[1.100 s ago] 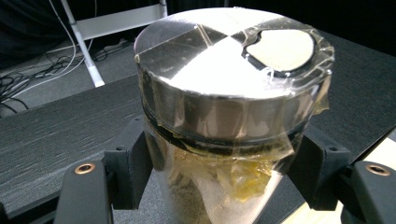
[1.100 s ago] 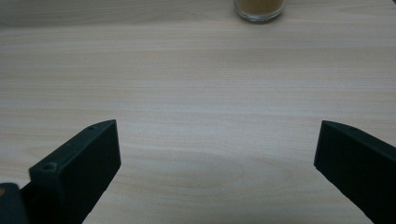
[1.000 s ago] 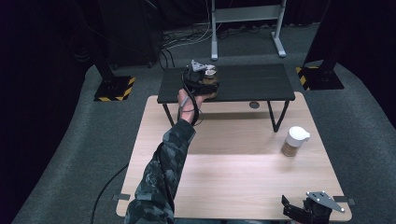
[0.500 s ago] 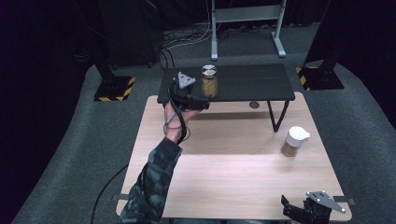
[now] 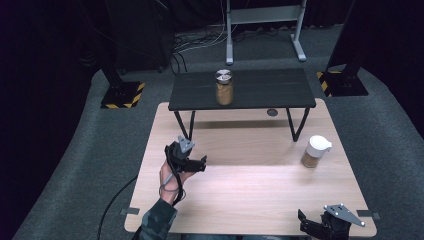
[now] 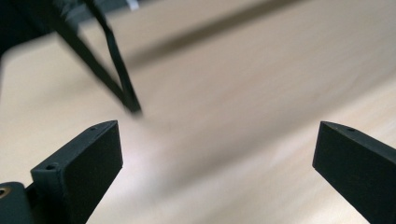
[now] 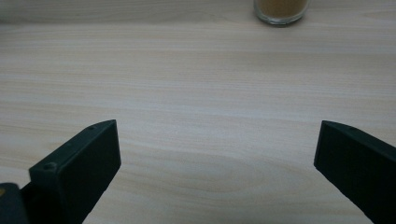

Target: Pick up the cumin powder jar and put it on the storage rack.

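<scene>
A glass jar (image 5: 224,89) of brown contents with a silver lid stands alone on the low black table (image 5: 265,90). My left gripper (image 5: 201,164) is held above the left side of the wooden table (image 5: 250,195), well short of that jar. Its jaws have just opened wide and eased in a touch. They stand open in the left gripper view (image 6: 217,130), with nothing between them. My right gripper (image 5: 306,226) rests at the table's near right corner. It is open and empty in the right gripper view (image 7: 217,128).
A second jar (image 5: 315,152) with a white lid and brown contents stands on the wooden table's right side; its base (image 7: 281,10) lies far ahead of the right jaws. A black table leg (image 6: 112,70) slants ahead of the left jaws. Hazard-striped stand bases sit on the floor beyond.
The left gripper let go of the silver-lidded jar on the black table, opened, and drew back and down over the wooden table. The right gripper has not moved.
</scene>
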